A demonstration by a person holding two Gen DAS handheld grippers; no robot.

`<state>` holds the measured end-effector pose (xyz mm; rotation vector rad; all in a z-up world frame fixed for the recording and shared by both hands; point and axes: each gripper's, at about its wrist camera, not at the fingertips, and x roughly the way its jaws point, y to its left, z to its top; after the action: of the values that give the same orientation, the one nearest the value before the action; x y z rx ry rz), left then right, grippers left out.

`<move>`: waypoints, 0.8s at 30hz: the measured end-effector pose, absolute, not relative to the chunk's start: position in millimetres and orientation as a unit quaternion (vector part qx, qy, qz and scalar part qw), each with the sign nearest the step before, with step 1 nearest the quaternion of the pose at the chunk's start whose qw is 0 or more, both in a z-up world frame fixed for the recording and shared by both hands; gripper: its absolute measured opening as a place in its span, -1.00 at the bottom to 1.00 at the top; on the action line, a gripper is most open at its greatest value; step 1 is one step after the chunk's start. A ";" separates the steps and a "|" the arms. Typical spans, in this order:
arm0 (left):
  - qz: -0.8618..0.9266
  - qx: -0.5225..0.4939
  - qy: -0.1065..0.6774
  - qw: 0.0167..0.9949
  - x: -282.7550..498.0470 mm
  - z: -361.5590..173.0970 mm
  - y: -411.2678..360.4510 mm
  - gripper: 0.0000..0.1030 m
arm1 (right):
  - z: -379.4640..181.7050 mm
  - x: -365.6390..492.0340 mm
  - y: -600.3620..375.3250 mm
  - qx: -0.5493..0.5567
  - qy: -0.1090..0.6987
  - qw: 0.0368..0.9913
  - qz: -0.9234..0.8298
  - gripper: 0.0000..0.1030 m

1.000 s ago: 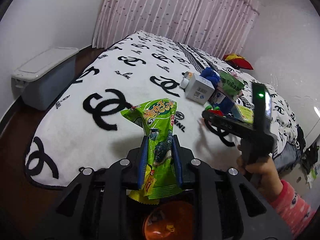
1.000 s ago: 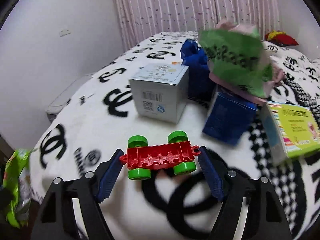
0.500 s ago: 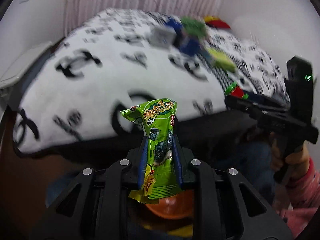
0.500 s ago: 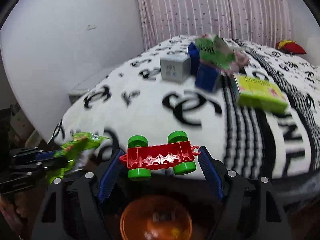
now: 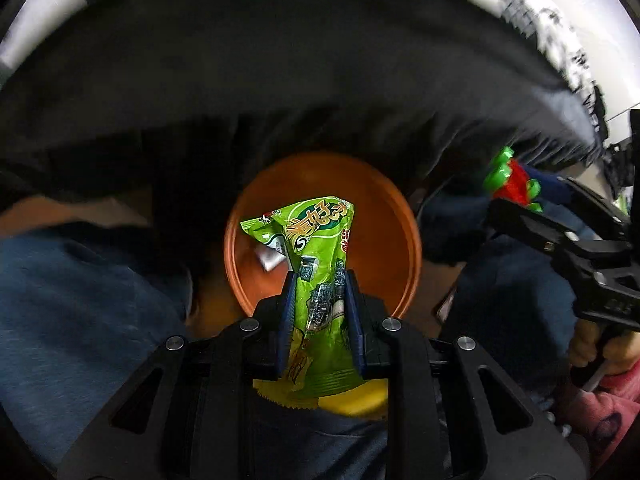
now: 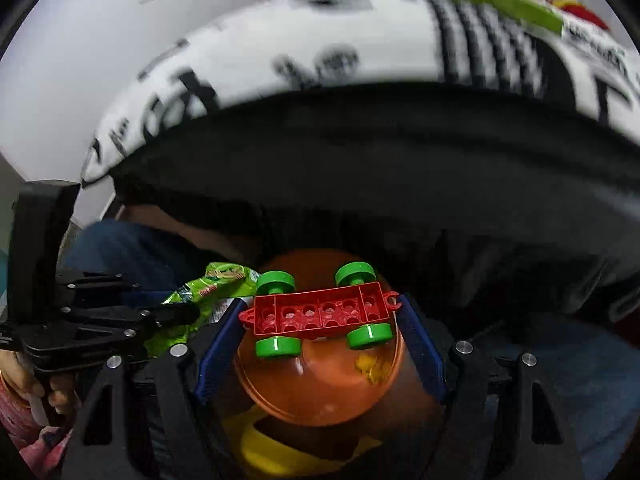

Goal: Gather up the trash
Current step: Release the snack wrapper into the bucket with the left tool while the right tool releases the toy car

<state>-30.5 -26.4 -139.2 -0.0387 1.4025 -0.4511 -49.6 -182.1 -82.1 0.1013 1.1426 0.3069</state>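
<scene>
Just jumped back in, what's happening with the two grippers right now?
A person holds both grippers above an orange bin beside the bed. The left gripper is shut on a green snack wrapper, hanging over the bin's opening. The right gripper clamps a red toy car base with green wheels, also over the bin. Nothing has been dropped yet.

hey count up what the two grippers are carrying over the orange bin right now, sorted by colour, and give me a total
Green: 1, the snack wrapper clamped in the left gripper.
Red with green wheels: 1, the toy block car base held in the right gripper.
Total: 2 things, both above the orange bin.
</scene>
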 end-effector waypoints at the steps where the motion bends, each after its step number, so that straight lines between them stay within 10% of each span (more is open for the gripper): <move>1: -0.199 -0.015 0.650 0.733 -29.2 -149.5 -27.6 -0.56 | -94.8 -47.7 -182.7 0.054 0.552 0.820 0.143 0.45; 11: -0.185 -0.033 0.699 0.690 -25.5 -196.6 -29.1 -0.49 | -152.6 -36.4 -177.2 0.077 0.613 0.774 0.137 0.46; 16: -0.164 -0.028 0.689 0.706 -20.1 -193.9 -32.1 0.29 | -151.8 -36.1 -179.7 0.083 0.611 0.777 0.126 0.80; 24: -0.155 -0.017 0.674 0.722 -17.6 -183.8 -28.7 0.41 | -138.5 -36.6 -196.8 0.099 0.592 0.793 0.104 0.80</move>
<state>-17.6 -28.7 -183.8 -0.0379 1.4887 -0.3420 -36.6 -196.8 -138.5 0.2130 1.2725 0.2242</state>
